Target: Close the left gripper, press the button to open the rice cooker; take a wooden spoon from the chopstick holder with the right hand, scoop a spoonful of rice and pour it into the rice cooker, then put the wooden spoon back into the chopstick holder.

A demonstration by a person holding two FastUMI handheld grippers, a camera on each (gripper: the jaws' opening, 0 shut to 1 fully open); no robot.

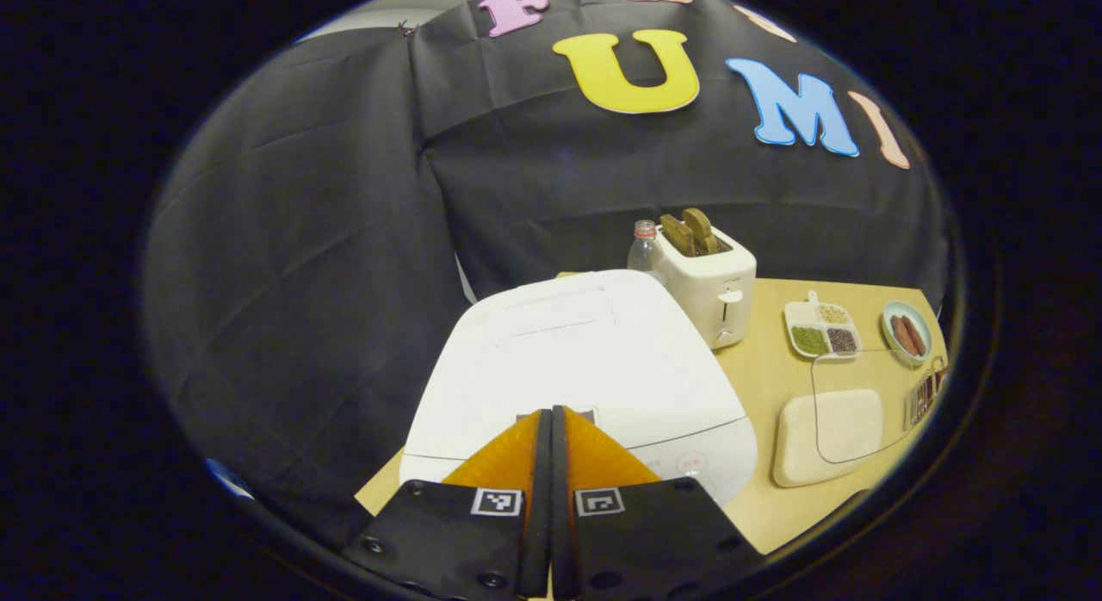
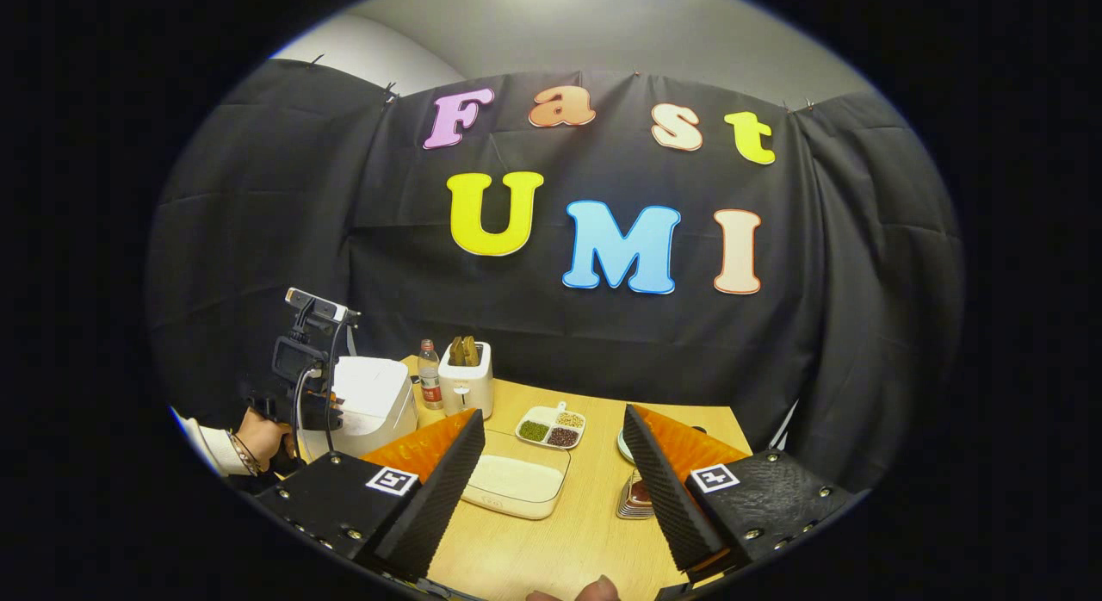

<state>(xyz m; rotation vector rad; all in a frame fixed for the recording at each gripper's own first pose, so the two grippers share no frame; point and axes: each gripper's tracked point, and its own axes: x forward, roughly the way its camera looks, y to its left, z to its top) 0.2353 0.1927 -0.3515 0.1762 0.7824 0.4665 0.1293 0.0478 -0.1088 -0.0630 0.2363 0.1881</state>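
The white rice cooker [image 1: 585,360] stands at the table's left end with its lid down. My left gripper [image 1: 551,412] is shut with nothing between its fingers, and its tips rest at the small grey button on the lid's front edge. The right gripper view shows the cooker [image 2: 372,399] at far left, with a hand holding the left gripper [image 2: 327,405] against its front. My right gripper [image 2: 552,412] hangs open and empty above the table. Below it lies the shallow white rice container [image 2: 516,485]. A small holder [image 2: 637,498] stands by its right finger; no spoon can be made out.
Behind the cooker stand a white toaster [image 1: 710,282] with bread in it and a clear bottle [image 1: 644,248]. A divided dish of beans [image 1: 822,330] and a plate of sausages [image 1: 906,332] sit toward the back right. The wooden table [image 2: 560,541] has bare room in front.
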